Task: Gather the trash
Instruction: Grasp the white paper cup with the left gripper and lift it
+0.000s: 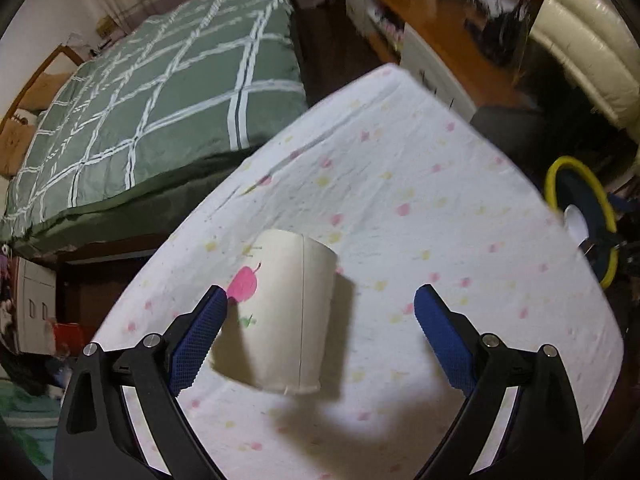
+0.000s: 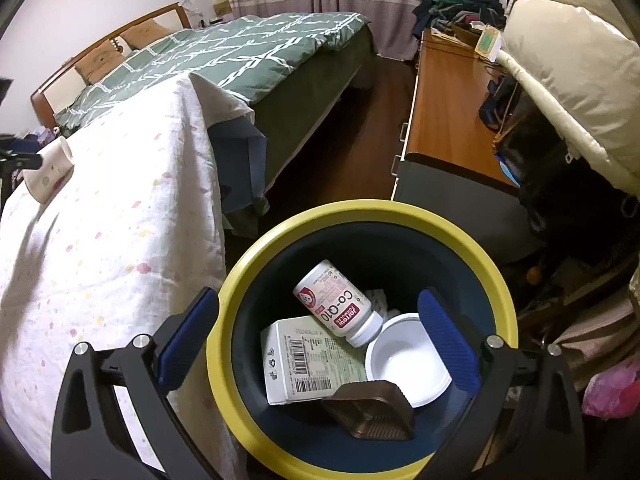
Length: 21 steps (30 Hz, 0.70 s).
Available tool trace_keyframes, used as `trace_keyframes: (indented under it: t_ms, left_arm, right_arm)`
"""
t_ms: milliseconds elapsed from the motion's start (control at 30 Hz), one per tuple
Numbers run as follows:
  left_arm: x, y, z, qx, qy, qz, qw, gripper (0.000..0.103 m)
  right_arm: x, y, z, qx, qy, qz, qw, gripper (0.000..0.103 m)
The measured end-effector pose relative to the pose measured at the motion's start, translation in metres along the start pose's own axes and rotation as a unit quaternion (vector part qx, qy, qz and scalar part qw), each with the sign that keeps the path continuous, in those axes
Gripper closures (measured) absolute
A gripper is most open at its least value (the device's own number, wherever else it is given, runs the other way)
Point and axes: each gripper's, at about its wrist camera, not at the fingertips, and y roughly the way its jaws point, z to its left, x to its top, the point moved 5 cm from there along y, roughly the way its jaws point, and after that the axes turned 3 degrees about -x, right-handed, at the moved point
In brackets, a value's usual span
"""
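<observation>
A white paper cup [image 1: 280, 312] with a pink apple print lies on its side on the spotted white cloth [image 1: 400, 200]. My left gripper [image 1: 320, 300] is open, its blue pads on either side of the cup, the left pad close to it. The cup also shows in the right wrist view [image 2: 50, 168]. My right gripper [image 2: 318, 308] is open and empty above the yellow-rimmed dark bin [image 2: 360, 210]. The bin holds a Co-Q10 bottle [image 2: 340, 304], a carton [image 2: 304, 360], a white bowl [image 2: 406, 360] and a brown tray [image 2: 372, 410].
The bin [image 1: 580, 208] stands off the table's right edge. A bed with a green checked cover [image 1: 160, 92] lies beyond the table. A wooden cabinet [image 2: 444, 112] stands at the right, with clothes and a padded jacket [image 2: 572, 64] beside it.
</observation>
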Motion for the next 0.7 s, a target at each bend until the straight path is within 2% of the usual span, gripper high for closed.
trace_keyframes:
  t_ms: [67,133,267,400,567,700]
  left_arm:
    - [0.004,0.007,0.005,-0.004,0.004,0.021,0.9998,0.010]
    - [0.009,0.007,0.011,0.013,0.007,0.025,0.9996,0.010]
    - [0.013,0.006,0.016,0.023,0.034,0.032,0.9987,0.010]
    - [0.012,0.018,0.017,0.047,0.077,0.058,0.9942,0.010]
    - [0.002,0.033,0.011,0.045,0.118,0.087,0.9882,0.010]
    - [-0.005,0.044,0.007,0.056,0.138,0.100,0.9838,0.012]
  right_arm:
    - [0.001,0.000,0.000,-0.001,-0.002,-0.001,1.000,0.008]
    - [0.002,0.001,-0.001,-0.001,-0.002,0.000,1.000,0.008]
    - [0.003,0.004,-0.002,0.000,-0.002,0.003,1.000,0.008]
    - [0.004,0.008,0.001,0.001,-0.005,0.007,1.000,0.008]
    - [0.006,0.010,0.006,0.004,-0.011,0.009,1.000,0.008]
    - [0.006,0.013,0.010,0.005,-0.012,0.011,1.000,0.008]
